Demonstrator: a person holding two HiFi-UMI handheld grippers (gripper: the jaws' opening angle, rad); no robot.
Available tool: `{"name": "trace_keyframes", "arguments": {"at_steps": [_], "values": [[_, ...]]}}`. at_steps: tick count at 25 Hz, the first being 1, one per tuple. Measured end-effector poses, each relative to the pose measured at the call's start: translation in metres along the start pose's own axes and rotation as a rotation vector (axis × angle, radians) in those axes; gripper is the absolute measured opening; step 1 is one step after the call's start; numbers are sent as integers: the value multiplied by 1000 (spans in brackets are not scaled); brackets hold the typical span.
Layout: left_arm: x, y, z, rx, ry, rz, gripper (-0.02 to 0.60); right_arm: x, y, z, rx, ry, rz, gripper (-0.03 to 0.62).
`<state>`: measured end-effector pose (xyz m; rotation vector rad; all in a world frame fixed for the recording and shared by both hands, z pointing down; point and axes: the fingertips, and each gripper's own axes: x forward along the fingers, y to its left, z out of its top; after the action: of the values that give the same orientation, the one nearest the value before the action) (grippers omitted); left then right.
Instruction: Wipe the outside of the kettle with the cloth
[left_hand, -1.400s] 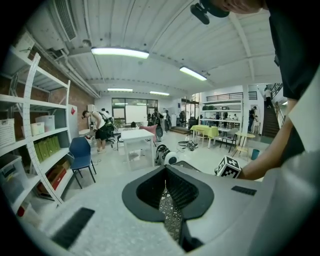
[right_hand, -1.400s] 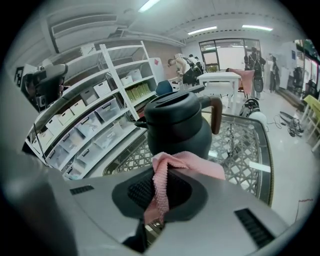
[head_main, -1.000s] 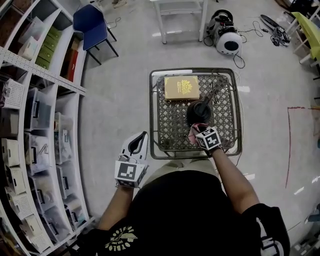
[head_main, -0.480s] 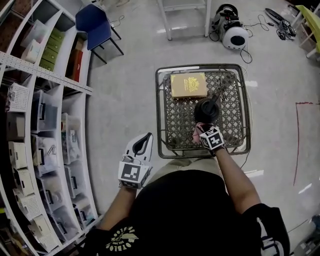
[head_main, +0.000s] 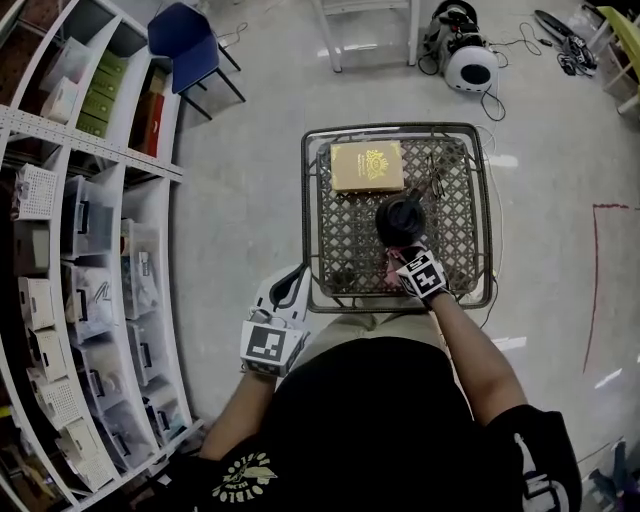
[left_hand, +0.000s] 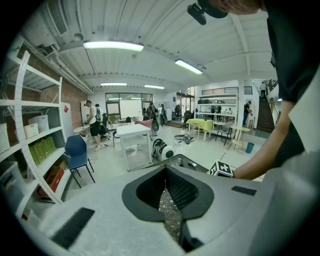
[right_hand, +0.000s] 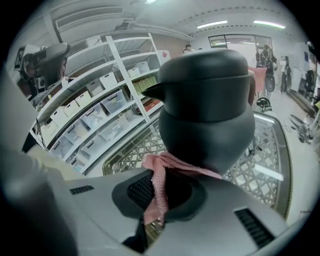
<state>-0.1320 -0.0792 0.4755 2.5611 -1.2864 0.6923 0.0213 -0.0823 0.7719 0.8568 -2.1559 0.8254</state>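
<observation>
Right gripper is pinching a pink woven cloth. Jaws are closed down on its lower end, and the rest of the strip runs up out of the jaws. The top of the cloth lies against the lower body of the dark grey rounded kettle, on the side facing us.

In the right gripper view the kettle fills the frame, upright with its lid on and a short spout pointing left. From the head view we see the kettle standing near the middle of the square metal lattice-top table, with the cloth just on its near side.

A flat yellow box with a gold emblem lies on the far part of the table, clear of the kettle.

Left gripper is off the table's near-left corner, just beside the rim and well away from the kettle. In its own view the left gripper has its jaws pressed together with nothing held.

White shelving with storage bins runs along the left. A blue chair stands on the floor beyond it.
</observation>
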Motion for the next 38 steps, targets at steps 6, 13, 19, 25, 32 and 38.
{"name": "trace_keyframes", "arguments": {"at_steps": [6,13,19,25,32,38], "values": [[9,-23,1,-36,7,50,9,-6,-23,-15,-83,46,29,28],[7,-36,-6,-40,40,138,9,-11,-40,-21,-148,96,68,29],[7,-57,-15,-148,33,179,9,-15,-57,-28,-249,151,96,29],[16,-67,-28,-199,32,207,9,-18,-87,-21,-280,173,82,29],[28,-78,-35,-236,30,227,9,-13,-118,-20,-430,227,39,29],[20,-61,-45,-257,38,231,8,-3,-145,1,-407,209,-53,29]]}}
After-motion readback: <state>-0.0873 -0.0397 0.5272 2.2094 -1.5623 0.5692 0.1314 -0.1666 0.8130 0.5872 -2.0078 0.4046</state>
